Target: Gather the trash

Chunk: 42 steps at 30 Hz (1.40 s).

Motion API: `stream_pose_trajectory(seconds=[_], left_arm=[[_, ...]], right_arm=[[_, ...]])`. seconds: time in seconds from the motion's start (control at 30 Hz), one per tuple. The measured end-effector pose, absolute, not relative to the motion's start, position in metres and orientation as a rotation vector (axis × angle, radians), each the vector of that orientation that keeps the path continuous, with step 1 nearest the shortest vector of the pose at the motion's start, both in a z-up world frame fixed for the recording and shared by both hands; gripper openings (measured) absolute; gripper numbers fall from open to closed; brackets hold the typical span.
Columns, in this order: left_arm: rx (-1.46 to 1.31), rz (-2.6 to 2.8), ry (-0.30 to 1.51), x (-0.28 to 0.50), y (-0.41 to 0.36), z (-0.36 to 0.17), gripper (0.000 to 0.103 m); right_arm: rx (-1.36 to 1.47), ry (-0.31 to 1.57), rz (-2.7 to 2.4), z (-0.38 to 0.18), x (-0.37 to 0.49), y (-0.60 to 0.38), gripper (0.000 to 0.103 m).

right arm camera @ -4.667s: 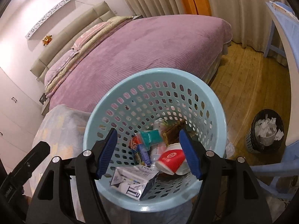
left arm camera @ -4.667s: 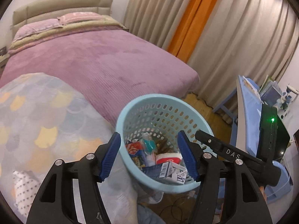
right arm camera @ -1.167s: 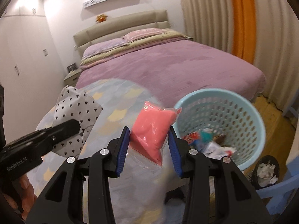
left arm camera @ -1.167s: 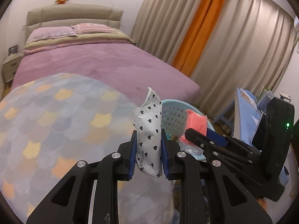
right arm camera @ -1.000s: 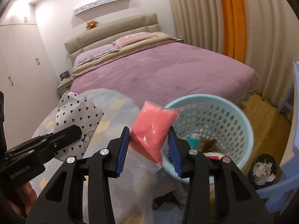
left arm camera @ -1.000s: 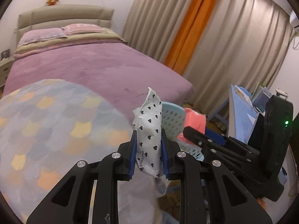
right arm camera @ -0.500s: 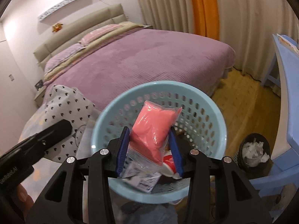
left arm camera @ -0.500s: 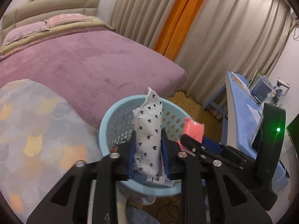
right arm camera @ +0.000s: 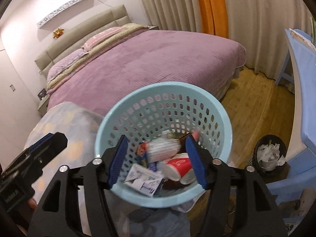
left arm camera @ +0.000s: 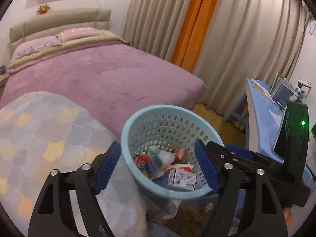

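Left tongs (left arm camera: 158, 165): jaws spread wide, nothing between the blue pads, poised above the near rim of the basket. Right tongs (right arm camera: 157, 159): likewise spread and empty, over the same rim, just beside the left pair. Light-blue perforated basket (right arm camera: 215, 102): directly ahead of and below both tongs, upright, holding the collected trash. Contents, as far as legible: white carton (right arm camera: 145, 181) nearest the jaws; red-and-white paper cup (right arm camera: 177, 166) on its side beside it; a blurred whitish packet (right arm camera: 164, 148) and a pink packet (left arm camera: 180, 154) toward the far wall; small coloured wrappers between. Patterned blanket (left arm camera: 39, 134): left of the tongs, no litter visible on it. Purple bed (left arm camera: 94, 79): beyond the basket, bare of rubbish. Judgement: collection looks largely done; any remainder lies outside these views.
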<state>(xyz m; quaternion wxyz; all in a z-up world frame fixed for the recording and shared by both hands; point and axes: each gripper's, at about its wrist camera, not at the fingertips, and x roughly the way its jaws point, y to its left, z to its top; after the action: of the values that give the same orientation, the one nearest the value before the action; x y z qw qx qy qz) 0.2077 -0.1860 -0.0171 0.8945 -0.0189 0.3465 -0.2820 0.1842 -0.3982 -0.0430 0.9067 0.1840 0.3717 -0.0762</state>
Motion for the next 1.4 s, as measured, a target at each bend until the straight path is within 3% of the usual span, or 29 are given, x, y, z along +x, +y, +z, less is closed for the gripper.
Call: stream_pose_trajectory(seconds=[0.53,0.93,1.4], left_arm=[[-0.086,-0.434,0.596,0.121,-0.092,0.012,0.087],[-0.070,-0.314,0.566,0.074,-0.068,-0.011,0.087],[-0.072,-0.234,0.405,0.038,-0.044,0.009,0.088]], right_arm=[[0.249,0.679,-0.075,-0.006,0.129,-0.302,0.070],[0.118,0.552,-0.128,0.000,0.087,-0.256,0.070],[0.052,0.419,-0.180,0.009,0.050,-0.240,0.070]])
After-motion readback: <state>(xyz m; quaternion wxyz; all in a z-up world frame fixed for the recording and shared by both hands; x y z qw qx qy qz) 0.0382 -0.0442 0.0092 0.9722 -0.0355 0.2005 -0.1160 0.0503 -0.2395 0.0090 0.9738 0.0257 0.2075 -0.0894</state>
